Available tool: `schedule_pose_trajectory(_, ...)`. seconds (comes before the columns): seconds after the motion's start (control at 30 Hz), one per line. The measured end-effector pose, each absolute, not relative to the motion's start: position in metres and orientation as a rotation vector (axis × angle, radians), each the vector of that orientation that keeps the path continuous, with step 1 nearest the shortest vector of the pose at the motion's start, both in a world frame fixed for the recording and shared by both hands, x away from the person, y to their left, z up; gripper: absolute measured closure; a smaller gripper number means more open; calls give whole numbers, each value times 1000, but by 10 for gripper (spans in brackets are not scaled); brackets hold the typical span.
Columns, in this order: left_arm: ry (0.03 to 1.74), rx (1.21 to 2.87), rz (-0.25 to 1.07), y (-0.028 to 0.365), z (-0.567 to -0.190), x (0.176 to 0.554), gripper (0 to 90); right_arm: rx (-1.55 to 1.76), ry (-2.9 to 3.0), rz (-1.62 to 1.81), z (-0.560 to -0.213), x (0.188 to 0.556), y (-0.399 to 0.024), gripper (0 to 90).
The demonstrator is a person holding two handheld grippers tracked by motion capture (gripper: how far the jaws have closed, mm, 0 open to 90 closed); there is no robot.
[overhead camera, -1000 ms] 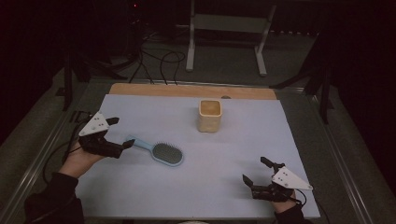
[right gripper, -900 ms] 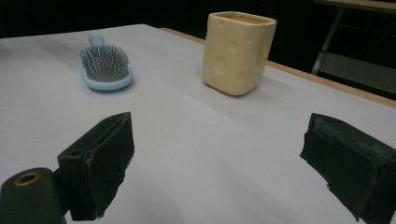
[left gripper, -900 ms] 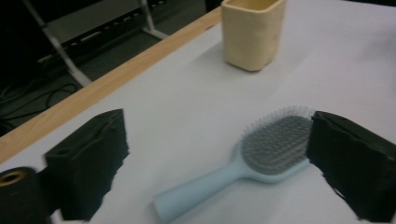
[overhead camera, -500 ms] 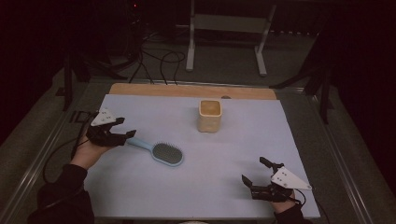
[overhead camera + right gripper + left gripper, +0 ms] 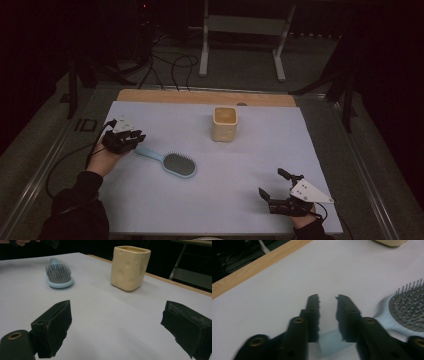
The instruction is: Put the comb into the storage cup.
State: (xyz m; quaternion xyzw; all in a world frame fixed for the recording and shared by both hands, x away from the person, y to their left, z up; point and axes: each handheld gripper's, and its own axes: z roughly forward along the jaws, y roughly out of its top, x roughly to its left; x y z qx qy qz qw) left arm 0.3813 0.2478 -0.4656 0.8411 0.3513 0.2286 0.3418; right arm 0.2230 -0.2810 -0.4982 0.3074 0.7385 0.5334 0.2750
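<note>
Pale lilac-white sheeting (image 5: 225, 200) covered the table, with a strip of bare light wood (image 5: 200, 96) along its far edge. Beyond it lay a dim room: dark carpet, loose black cables (image 5: 167, 65) and the grey legs of a metal stand (image 5: 240, 45).

At the table's left edge, the left gripper (image 5: 137, 137) sat at the handle end of a light-blue plastic hairbrush with a grey bristle pad (image 5: 172, 162), which lay left of centre, its head pointing toward the near right corner. The jaws had just been closing; the left gripper view showed them narrowed either side of the pale blue handle (image 5: 329, 341), and whether the pads already pressed on it could not be told. That view also caught the brush's individual pins at close range, which the high view blurred into a dark oval.

Near the table's near right corner, the right gripper (image 5: 277, 187) rested with its jaws wide apart and nothing between them. The right gripper view looked across the sheet between the two black pads (image 5: 56, 325) to a cream ceramic cup with dimpled, cheese-like sides (image 5: 130, 267), standing upright toward the far edge near the middle, well apart from the brush (image 5: 58, 276). The dimples showed in that view, while from above the cup (image 5: 224, 124) read as a plain squarish tumbler with an open top.
</note>
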Motion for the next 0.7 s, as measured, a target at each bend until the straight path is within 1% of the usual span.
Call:
schedule_pose_trajectory(0.13, 917, 2241, 595, 244, -471, 387, 891, 827, 1985, 1437, -498, 223, -281, 88)
schedule_pose_trajectory(0.27, 929, 2262, 575, 242, -475, 392, 895, 825, 1988, 1437, -498, 223, -281, 88)
schedule_pose_trajectory(0.43, 936, 2316, 584, 238, -484, 398, 899, 825, 1989, 1438, -498, 223, -280, 88)
schedule_pose_trajectory(0.7, 945, 2375, 529, 232, -494, 407, 900, 828, 1988, 1438, -499, 224, -281, 89)
